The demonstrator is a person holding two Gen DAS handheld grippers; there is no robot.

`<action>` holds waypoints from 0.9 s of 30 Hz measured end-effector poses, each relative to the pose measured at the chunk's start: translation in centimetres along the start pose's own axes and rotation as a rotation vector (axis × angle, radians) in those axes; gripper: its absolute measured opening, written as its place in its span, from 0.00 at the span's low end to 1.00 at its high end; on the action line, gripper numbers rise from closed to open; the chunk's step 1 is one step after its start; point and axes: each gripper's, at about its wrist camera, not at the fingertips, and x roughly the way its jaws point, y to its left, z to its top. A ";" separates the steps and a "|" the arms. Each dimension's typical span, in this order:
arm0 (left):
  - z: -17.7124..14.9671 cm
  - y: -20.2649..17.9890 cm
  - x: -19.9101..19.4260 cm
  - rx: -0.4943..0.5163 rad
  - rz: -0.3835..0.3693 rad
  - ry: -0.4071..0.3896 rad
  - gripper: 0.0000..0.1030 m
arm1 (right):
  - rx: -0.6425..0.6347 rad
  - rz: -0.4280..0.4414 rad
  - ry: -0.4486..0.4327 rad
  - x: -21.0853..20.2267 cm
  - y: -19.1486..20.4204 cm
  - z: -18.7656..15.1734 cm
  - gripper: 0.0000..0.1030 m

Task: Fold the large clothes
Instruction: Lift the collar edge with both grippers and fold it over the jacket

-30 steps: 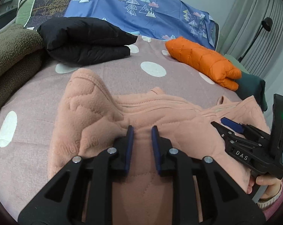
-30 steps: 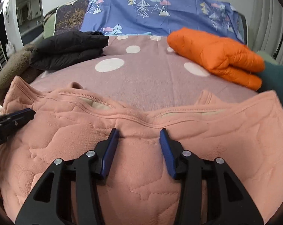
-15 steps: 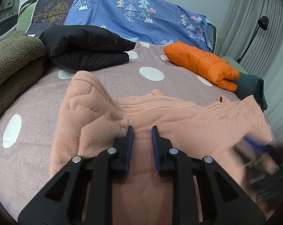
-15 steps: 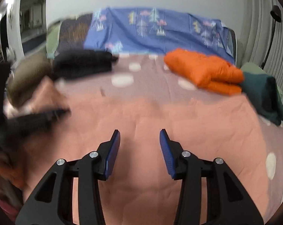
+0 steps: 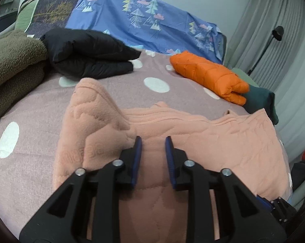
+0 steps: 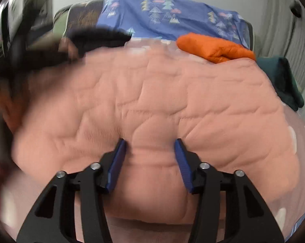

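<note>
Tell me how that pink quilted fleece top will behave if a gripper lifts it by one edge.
The pink fleece top will probably drape limply; it already bunches into soft folds. Its thick quilted pile suggests some bulk, though likely light. The fuzzy surface should resist slipping.

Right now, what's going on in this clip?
A person with tongs in each hand is folding a peach quilted fleece garment on a pink polka-dot bedspread. The left tongs sit over the garment with fabric between their pads, and the jaws have just been opening. The right tongs are open above the garment, their jaws also just widening. A black jacket, an orange puffer and a dark green garment already lie folded further back.
</note>
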 end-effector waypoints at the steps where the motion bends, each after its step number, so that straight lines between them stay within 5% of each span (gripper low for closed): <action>1: 0.0 -0.3 -0.4 0.015 0.001 -0.011 0.35 | 0.011 0.021 0.015 -0.6 -0.4 0.7 0.51; 4: 0.0 -0.7 -2.0 0.024 -0.020 -0.050 0.48 | 0.109 0.081 -0.005 -3.7 -2.8 1.4 0.51; 6: 0.0 -1.0 -3.6 0.044 -0.013 -0.081 0.50 | 0.110 0.029 -0.068 -5.4 -3.9 1.2 0.52; 8: 0.1 -1.3 -4.2 0.096 0.082 -0.073 0.50 | 0.095 -0.079 -0.063 -5.1 -5.5 0.2 0.54; 9: -0.1 -1.4 -4.2 0.139 0.180 -0.062 0.50 | 0.100 -0.112 0.008 -3.4 -6.4 -0.5 0.57; 10: -0.2 -1.4 -4.1 0.158 0.211 -0.055 0.49 | 0.111 -0.103 0.099 -1.3 -7.2 -1.6 0.61; 12: -0.5 -0.8 -3.1 0.173 0.242 -0.001 0.49 | 0.134 -0.049 0.054 -1.2 -7.9 -2.7 0.61; 19: -0.1 0.8 -4.4 0.135 0.176 -0.030 0.48 | 0.228 -0.152 -0.120 -6.3 -12.7 -0.6 0.61; 22: 0.1 2.2 -4.2 0.087 0.204 -0.022 0.48 | 0.317 -0.162 0.065 -0.9 -16.4 -2.6 0.63; 24: -0.2 3.3 -2.4 0.074 0.242 0.039 0.49 | 0.332 -0.139 0.051 0.6 -16.8 -4.0 0.67; 27: -0.5 4.6 -1.3 0.047 0.193 0.074 0.52 | 0.254 -0.207 0.045 -0.8 -15.4 -2.7 0.66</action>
